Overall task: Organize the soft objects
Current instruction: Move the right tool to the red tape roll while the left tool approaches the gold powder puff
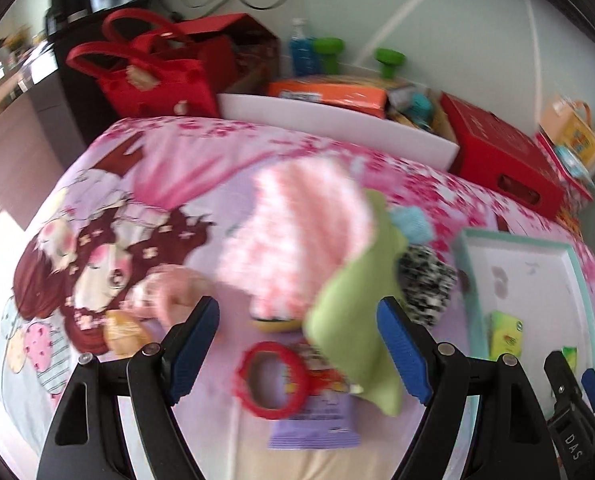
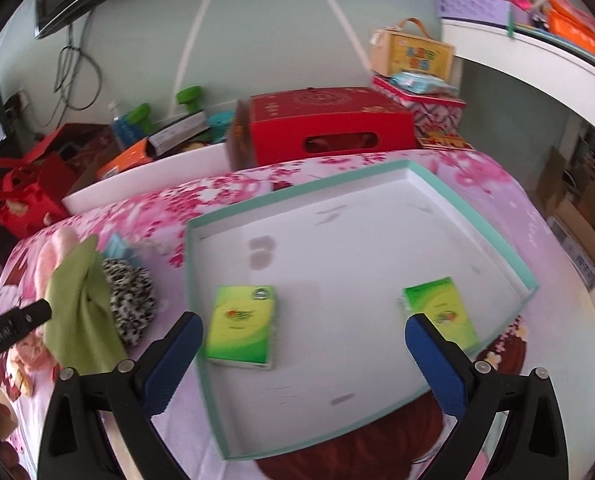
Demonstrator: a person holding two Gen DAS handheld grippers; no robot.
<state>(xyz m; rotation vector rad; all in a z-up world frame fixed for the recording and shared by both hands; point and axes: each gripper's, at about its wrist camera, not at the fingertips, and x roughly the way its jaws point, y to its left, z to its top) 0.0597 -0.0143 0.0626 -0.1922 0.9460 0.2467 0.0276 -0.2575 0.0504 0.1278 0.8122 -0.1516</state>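
Note:
My left gripper (image 1: 297, 304) hovers open over a pile of soft things on the pink cartoon bedsheet. A green cloth (image 1: 357, 320) stands blurred against the inner side of its right finger; only that pad is near it. Behind it lie a pink-and-white fuzzy cloth (image 1: 297, 236), a leopard-print scrunchie (image 1: 425, 284) and a small blue piece (image 1: 411, 222). My right gripper (image 2: 301, 324) is open over a mint-rimmed white tray (image 2: 377, 240). Two green tissue packs (image 2: 243, 326) (image 2: 441, 312) lie in the tray, with nothing between the right fingers. The green cloth (image 2: 81, 312) and the scrunchie (image 2: 129, 300) sit left of the tray.
A red ring (image 1: 271, 378), a purple packet (image 1: 313, 424), a pink plush (image 1: 169, 288) and a bread-shaped toy (image 1: 125, 332) lie near the left gripper. A red box (image 2: 325, 124), a white board (image 1: 337, 124) and red bags (image 1: 153, 76) line the bed's far side.

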